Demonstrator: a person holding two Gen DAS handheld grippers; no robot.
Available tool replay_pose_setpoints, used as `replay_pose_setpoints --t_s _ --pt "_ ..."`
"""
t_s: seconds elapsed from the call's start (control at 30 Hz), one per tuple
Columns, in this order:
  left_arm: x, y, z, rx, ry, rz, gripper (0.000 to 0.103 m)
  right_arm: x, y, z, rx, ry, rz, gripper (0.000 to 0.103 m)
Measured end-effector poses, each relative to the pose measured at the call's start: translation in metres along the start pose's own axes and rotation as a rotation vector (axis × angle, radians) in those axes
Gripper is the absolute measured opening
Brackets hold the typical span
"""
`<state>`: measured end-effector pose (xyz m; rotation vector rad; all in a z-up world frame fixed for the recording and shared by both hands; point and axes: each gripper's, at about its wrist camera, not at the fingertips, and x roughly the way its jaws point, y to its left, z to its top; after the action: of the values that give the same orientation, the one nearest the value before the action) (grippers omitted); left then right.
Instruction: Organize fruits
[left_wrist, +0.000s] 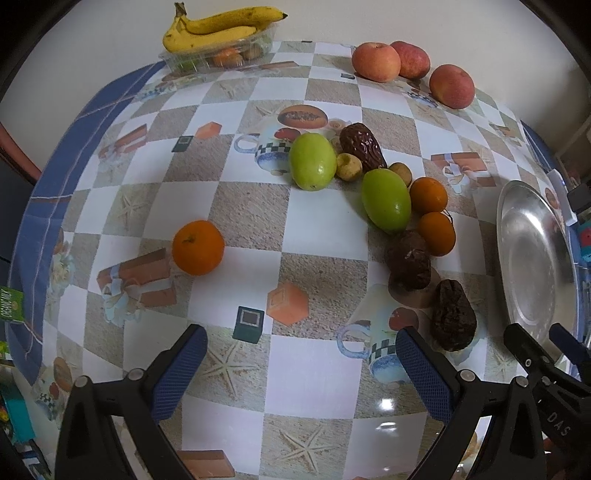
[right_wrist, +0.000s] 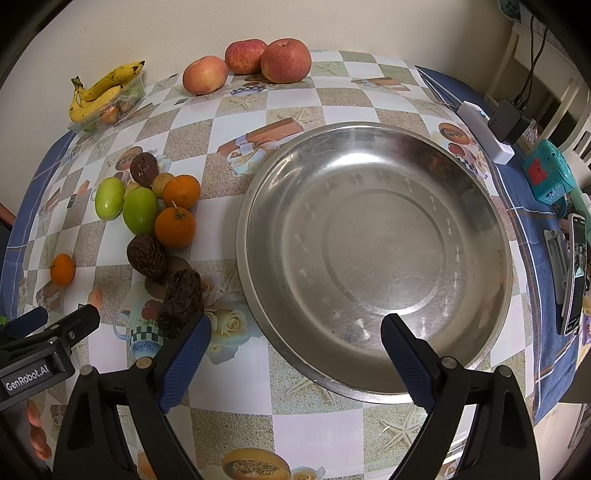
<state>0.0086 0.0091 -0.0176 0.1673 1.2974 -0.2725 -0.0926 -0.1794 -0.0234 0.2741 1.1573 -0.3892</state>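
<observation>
The loose fruits lie in a cluster on the checkered, picture-printed tablecloth (right_wrist: 236, 406), just left of the round, shallow stainless-steel bowl (right_wrist: 376, 389), which serves as the reference landmark. The bowl holds nothing.

Cluster contents, from the bowl outward:
- Two small round oranges (right_wrist: 174, 226) touch each other at the side of the cluster nearest the bowl.
- Two glossy oval green fruits (left_wrist: 386, 201) lie on the far side of the oranges from the bowl.
- Three wrinkled dark-brown dates (right_wrist: 181, 297) are spread through the cluster: one at its far end, two at its near end, the nearest lying just beside the bowl's left rim.
- Small tan round fruits (left_wrist: 348, 167) sit between the green fruits and the far date.

A single small orange (left_wrist: 198, 247) lies well apart, farther left of the bowl than the cluster.

Three red-yellow apples (right_wrist: 286, 60) stand beyond the bowl at the far table edge. A bunch of yellow bananas (left_wrist: 218, 27) rests on a clear plastic tray (left_wrist: 173, 59) far left of the bowl, near the wall.

The left gripper (left_wrist: 301, 373) hovers above the tablecloth left of the bowl, fingers spread wide, gripping nothing. The right gripper (right_wrist: 295, 360) hovers over the bowl's near rim, fingers equally wide apart, likewise gripping nothing.
</observation>
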Motion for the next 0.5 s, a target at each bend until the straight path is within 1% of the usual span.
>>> replay_pose_setpoints --t_s 0.1,0.2,0.37,0.5 --pt "-0.0001 0.0019 0.0007 -0.013 -0.002 -0.007 0.103 0.0 -0.0001 0.0005 0.0 0.0 0.0 0.093" --pt "-0.0005 0.0013 0.0012 -0.005 -0.009 -0.02 0.103 0.0 -0.0003 0.0009 0.0 0.0 0.0 0.093" --pt "-0.0015 -0.0016 0.0011 0.021 -0.031 0.0 0.103 0.0013 0.0019 -0.001 -0.005 0.002 0.001 0.093" --pt "-0.0025 -0.0002 0.0014 0.024 -0.046 -0.004 0.103 0.0015 0.0023 -0.0012 -0.006 0.002 0.0 0.093"
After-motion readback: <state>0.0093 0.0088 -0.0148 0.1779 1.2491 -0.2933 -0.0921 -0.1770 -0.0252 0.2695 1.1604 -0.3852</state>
